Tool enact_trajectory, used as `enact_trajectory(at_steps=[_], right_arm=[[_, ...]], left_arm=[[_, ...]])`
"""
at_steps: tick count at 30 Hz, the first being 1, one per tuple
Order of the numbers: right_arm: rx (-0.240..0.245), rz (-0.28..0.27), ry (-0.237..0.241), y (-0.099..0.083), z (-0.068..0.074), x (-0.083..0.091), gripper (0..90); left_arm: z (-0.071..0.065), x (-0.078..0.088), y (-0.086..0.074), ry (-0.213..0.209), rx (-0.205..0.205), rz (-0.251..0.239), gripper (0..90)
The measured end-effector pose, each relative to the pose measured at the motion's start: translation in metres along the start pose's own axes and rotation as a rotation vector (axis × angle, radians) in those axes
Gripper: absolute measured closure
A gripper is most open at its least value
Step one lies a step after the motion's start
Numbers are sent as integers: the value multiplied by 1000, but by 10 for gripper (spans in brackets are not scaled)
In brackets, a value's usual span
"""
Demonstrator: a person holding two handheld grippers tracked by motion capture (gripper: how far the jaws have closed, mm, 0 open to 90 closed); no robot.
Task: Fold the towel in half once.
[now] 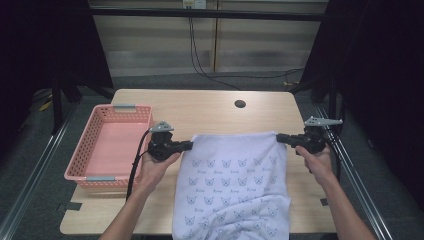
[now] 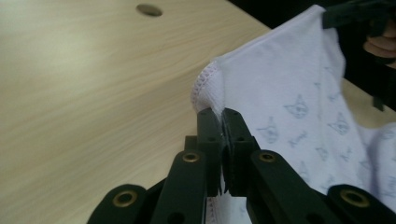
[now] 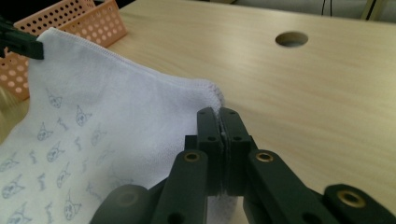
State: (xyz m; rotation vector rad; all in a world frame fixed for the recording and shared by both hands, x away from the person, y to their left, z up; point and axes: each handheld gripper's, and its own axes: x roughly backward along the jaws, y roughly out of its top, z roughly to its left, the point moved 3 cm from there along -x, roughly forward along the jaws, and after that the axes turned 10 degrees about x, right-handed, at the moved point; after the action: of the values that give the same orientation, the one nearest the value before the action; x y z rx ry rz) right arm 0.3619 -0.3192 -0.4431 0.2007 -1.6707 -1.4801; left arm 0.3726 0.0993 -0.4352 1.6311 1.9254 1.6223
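A white towel (image 1: 235, 180) printed with small grey cat faces hangs stretched between my two grippers above the wooden table (image 1: 200, 112); its lower part drapes over the table's near edge. My left gripper (image 1: 190, 145) is shut on the towel's top left corner (image 2: 208, 88), the cloth pinched between its jaws. My right gripper (image 1: 280, 137) is shut on the top right corner (image 3: 212, 93). In the left gripper view the towel (image 2: 289, 93) runs to the other gripper (image 2: 355, 14) at the upper right. The right gripper view shows the towel (image 3: 93, 107) spreading left to the other gripper (image 3: 21, 44).
A pink perforated basket (image 1: 107, 145) stands empty at the table's left, with its wall (image 3: 88, 21) seen behind the towel. A round cable hole (image 1: 240, 104) sits near the far edge of the table. Black cables trail on the floor beyond. Dark curtains flank both sides.
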Motion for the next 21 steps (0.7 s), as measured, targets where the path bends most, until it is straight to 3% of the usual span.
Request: enact_trajectory(at_steps=[3, 10, 17, 21], right_arm=[[9, -22, -14, 14, -4, 5, 894], [9, -53, -57, 45, -21, 7, 893], [31, -90, -91, 90, -33, 5, 894], [51, -103, -109, 115, -37, 4, 894]], left_arm=[[0, 6, 18, 4, 0, -30, 875], [21, 18, 53, 57, 2, -73, 875], [31, 30, 96, 110, -29, -129, 876], [36, 36, 117, 114, -31, -169, 876]])
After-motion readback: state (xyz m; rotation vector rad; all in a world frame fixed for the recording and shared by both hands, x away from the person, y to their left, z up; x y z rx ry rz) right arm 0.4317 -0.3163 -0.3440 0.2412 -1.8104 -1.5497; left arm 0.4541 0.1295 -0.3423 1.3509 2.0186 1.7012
